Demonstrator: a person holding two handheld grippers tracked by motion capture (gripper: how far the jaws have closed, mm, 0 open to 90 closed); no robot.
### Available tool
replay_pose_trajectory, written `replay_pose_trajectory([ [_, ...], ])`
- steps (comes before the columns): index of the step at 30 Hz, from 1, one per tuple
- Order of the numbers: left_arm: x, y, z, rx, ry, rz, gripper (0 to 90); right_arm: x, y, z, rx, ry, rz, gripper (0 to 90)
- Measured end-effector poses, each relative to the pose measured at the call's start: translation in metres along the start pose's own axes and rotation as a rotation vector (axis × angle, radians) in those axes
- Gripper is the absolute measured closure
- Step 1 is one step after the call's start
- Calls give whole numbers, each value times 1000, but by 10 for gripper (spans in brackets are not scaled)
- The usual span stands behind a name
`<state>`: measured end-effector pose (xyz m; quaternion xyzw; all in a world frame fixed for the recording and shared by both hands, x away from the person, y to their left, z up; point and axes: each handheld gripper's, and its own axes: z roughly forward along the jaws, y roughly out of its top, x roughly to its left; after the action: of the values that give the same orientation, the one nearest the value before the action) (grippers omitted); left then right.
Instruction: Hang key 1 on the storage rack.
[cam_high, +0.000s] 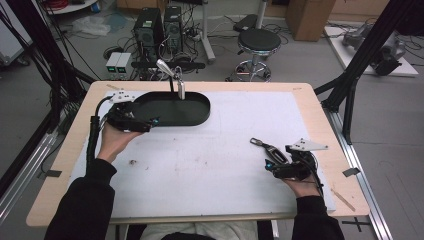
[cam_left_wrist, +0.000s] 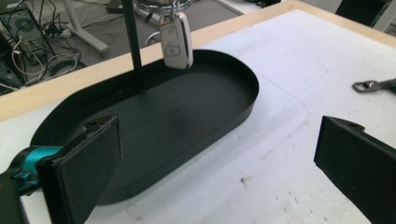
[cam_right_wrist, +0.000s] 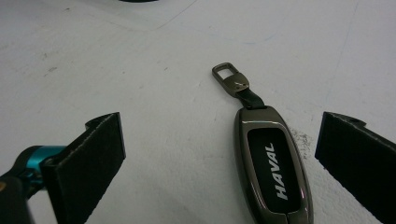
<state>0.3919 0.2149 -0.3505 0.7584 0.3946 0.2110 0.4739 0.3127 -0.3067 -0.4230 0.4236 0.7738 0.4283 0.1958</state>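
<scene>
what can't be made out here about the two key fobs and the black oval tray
- Dark metal HAVAL key fob: lower end cut off by the right gripper view's bottom edge.
- White key fob: its ring and hook cut off by the left gripper view's top edge.
- Black oval tray: near-left rim hidden behind the left gripper in the high view.

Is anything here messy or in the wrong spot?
Nothing looks broken or spilled. One key fob hangs from the stand in the black tray, but the other, the HAVAL key fob, lies flat on the white mat, between the right tool's open jaws. The mat has small dark smudges.
</scene>
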Motion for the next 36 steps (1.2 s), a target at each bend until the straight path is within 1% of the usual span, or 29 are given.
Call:
replay_pose_trajectory([
  [2,-2,-7,-2,10,-10,-6,17,0,0,0,-2,-1,5,7],
  [5,-5,-16,-3,21,-14,-5,17,-2,0,2,-1,-3,6,7],
  [6,-6,-20,-4,31,-18,-4,17,-2,1,2,0,-4,6,7],
  [9,-7,-28,-5,51,-10,-1,17,-1,1,4,4,-2,-2,7],
  [10,-8,-31,-5,52,-6,-5,17,-1,1,4,6,-1,3,8],
  [11,-7,-35,-6,53,-10,-16,17,0,1,4,7,-2,-6,8],
  [12,-7,-38,-7,54,-12,-30,17,0,1,4,9,-2,-2,8],
  [14,-6,-46,-9,65,0,-31,17,0,1,4,12,-4,-1,7],
  [16,-6,-53,-12,77,1,-37,17,-2,-1,4,10,-8,-3,7],
  [19,-5,-62,-17,75,6,-53,17,-3,-2,3,10,-12,10,8],
  [21,-5,-68,-22,70,10,-62,17,-3,-2,2,4,-13,6,7],
  [24,-5,-72,-29,99,19,-53,17,-3,-2,1,1,-14,11,7],
  [26,-3,-77,-36,96,21,-56,17,-3,-2,2,5,-15,11,7],
  [29,-2,-84,-44,77,28,-82,17,-4,-2,3,5,-20,6,7],
  [30,-1,-88,-47,76,29,-82,17,-4,-2,3,6,-19,10,8],
  [31,-2,-93,-49,70,31,-92,17,-4,-2,3,10,-19,12,7],
  [33,-2,-100,-52,77,31,-100,17,-4,-2,4,8,-20,8,7],
  [36,-2,-112,-58,78,31,-125,17,-4,-1,6,12,-21,9,7],
])
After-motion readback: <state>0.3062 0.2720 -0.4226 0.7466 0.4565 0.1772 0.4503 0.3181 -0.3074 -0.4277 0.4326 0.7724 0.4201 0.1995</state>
